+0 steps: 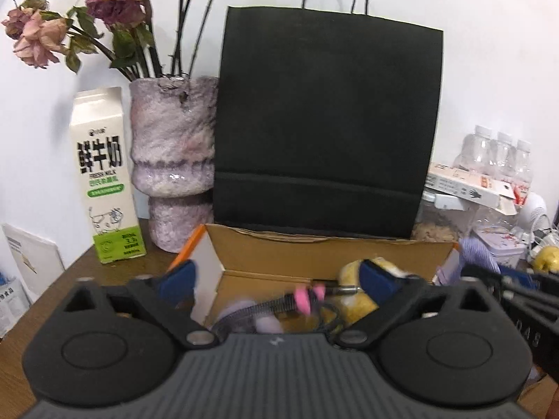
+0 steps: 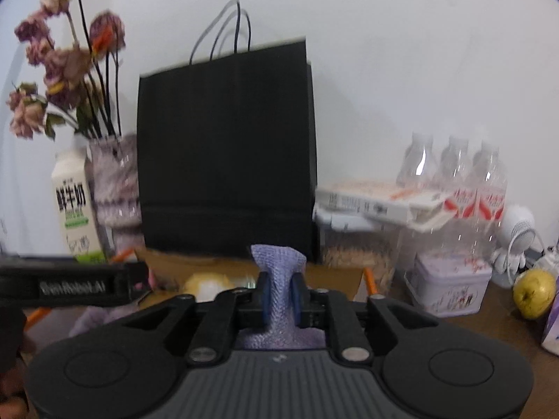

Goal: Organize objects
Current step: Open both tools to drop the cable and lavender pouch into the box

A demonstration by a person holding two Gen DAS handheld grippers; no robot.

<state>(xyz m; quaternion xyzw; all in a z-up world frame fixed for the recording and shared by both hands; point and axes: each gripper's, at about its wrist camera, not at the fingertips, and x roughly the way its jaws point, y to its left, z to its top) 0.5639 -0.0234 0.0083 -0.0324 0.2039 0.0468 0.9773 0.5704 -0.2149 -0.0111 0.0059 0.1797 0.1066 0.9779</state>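
An open cardboard box (image 1: pixel 314 255) stands in front of a black paper bag (image 1: pixel 325 122). Inside it lie a yellow plush object (image 1: pixel 353 300), a purple soft item (image 1: pixel 265 321) and a black coiled cable with pink parts (image 1: pixel 300 300). My left gripper (image 1: pixel 276 279) is open over the box, with nothing between its blue pads. My right gripper (image 2: pixel 282 296) is shut on a lavender knitted cloth (image 2: pixel 277 265), held up in front of the box (image 2: pixel 209 265). The cloth and right gripper also show at the right edge of the left wrist view (image 1: pixel 478 255).
A milk carton (image 1: pixel 104 174) and a purple vase (image 1: pixel 174 160) of dried roses stand left of the bag. At the right are water bottles (image 2: pixel 454 174), a white box (image 2: pixel 380 199), a clear container (image 2: pixel 356 248), a tin (image 2: pixel 450 286) and a yellow-green apple (image 2: pixel 532 293).
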